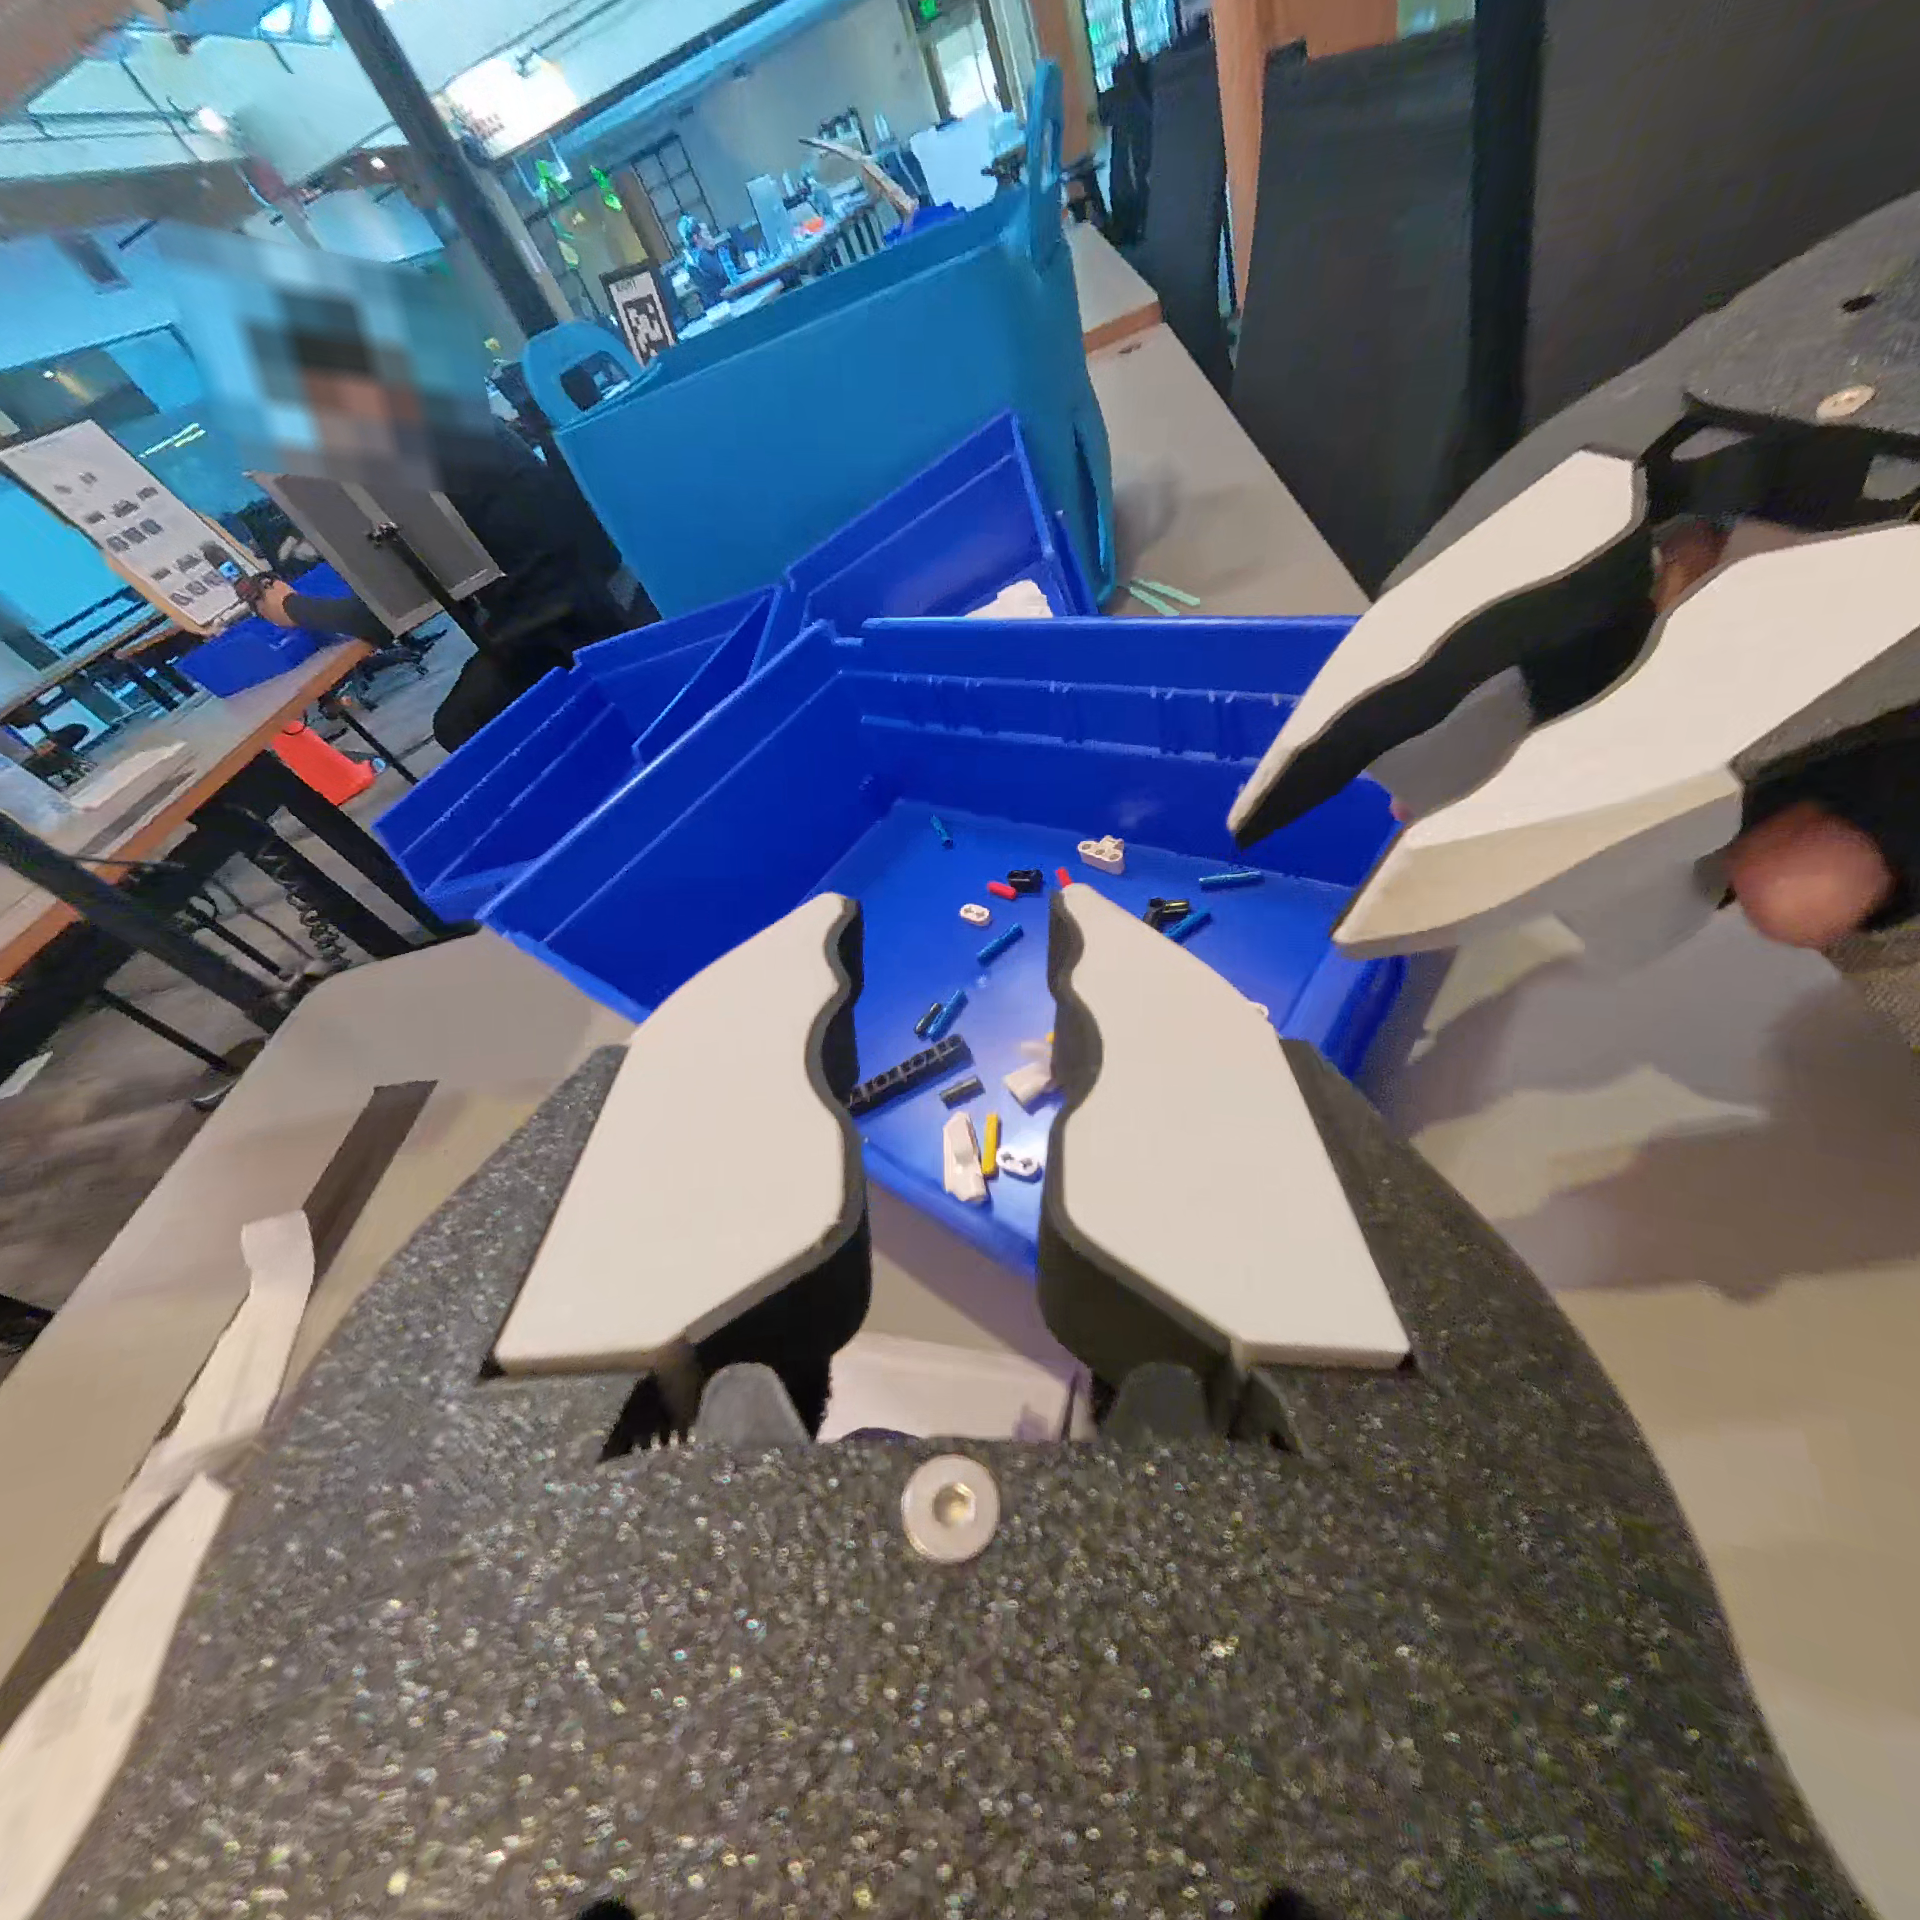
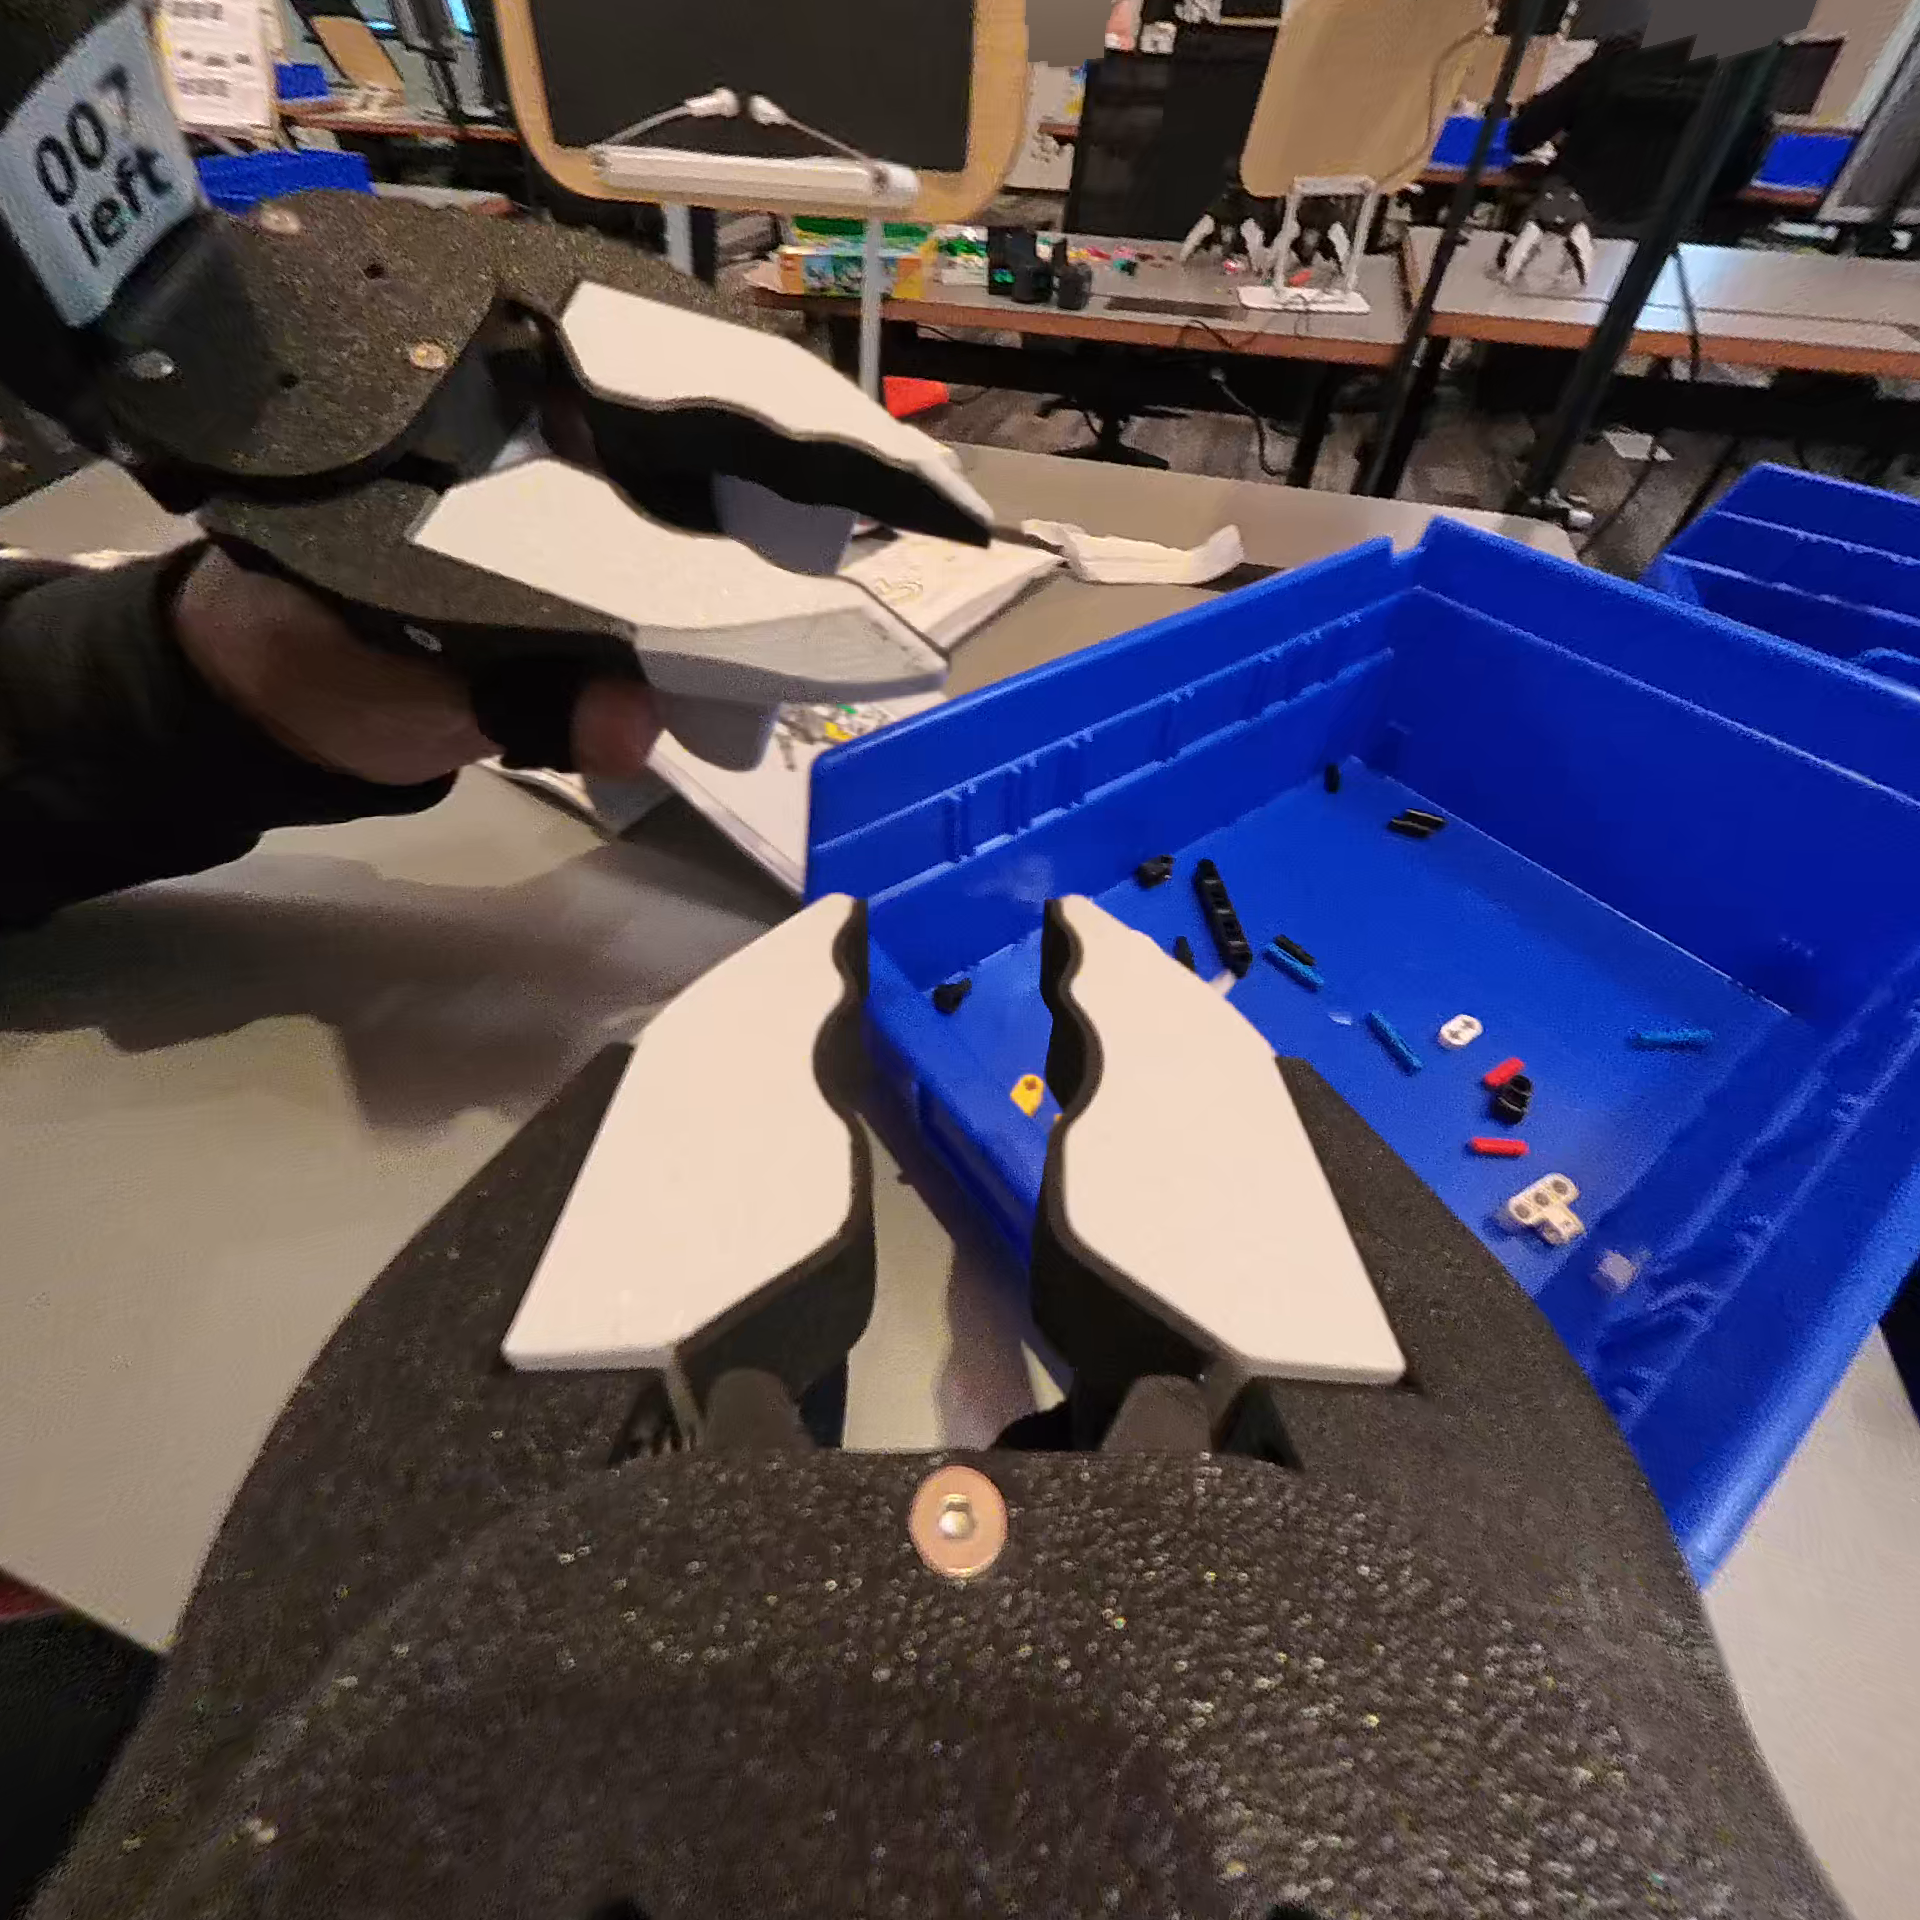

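The open blue plastic bin [image 1: 1081,717] sits on the grey table [image 2: 312,1195] in front of you, its floor scattered with small building-toy parts: blue pins [image 1: 1000,943], red pins [image 2: 1498,1146], a black perforated beam [image 2: 1224,916], a pale three-hole connector [image 2: 1545,1208] and a small yellow piece [image 2: 1027,1093].

Your left gripper [image 1: 954,914] hangs above the near wall of the bin, tilted down toward those parts. Its jaws stand apart with nothing between them; you see the bin floor straight through the gap.

Your right gripper [image 2: 951,914] is at a corner of the same bin, jaws apart as well. The bin's corner wall shows through the gap, but the pads do not press on it, and nothing is clamped. In the left wrist view it reaches in over the bin's right rim, fingers spread.

More blue bins [image 1: 665,717] stand just behind the first one, with a tall light-blue tub [image 1: 831,436] beyond them. White paper sheets [image 2: 935,592] lie on the table beside the bin. Farther off are other work tables [image 2: 1558,301] and a seated person [image 1: 499,540].
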Demonstrator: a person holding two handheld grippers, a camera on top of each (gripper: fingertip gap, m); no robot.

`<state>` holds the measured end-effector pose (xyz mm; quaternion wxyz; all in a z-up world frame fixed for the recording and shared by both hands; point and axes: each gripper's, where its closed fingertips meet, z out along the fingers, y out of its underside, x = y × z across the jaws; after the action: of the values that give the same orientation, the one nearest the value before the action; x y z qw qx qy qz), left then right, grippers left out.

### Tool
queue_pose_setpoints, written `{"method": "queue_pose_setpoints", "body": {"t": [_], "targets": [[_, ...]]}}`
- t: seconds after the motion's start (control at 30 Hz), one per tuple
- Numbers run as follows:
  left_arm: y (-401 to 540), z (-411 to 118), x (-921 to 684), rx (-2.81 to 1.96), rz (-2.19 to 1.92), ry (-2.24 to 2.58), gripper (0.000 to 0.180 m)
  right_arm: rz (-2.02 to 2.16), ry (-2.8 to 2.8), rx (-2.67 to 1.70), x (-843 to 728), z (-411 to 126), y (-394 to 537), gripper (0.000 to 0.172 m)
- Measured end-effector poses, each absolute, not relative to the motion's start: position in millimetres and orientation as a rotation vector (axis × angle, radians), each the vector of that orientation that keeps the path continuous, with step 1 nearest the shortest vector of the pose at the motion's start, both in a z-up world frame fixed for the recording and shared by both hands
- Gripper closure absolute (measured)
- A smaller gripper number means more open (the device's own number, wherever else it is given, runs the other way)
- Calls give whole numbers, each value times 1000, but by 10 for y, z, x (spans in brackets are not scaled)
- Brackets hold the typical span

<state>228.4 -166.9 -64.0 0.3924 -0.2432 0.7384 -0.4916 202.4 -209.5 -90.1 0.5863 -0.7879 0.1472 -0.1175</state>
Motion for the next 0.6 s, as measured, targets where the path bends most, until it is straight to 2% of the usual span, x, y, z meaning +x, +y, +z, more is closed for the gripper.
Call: {"method": "queue_pose_setpoints", "body": {"t": [0.17, 0.4, 0.6], "targets": [[-1215, -770, 1839, -667, -1258, 1817, 144, -163, 191, -1819, 1746, -889, -1886, 141], [-511, -1327, 1093, -796, -1068, 1825, 145, 19, -148, -1861, 1023, -970, -1163, 139], [-108, -1412, 661, -892, -1046, 1718, 147, 123, -381, -1881, 415, -1102, -442, 135]]}}
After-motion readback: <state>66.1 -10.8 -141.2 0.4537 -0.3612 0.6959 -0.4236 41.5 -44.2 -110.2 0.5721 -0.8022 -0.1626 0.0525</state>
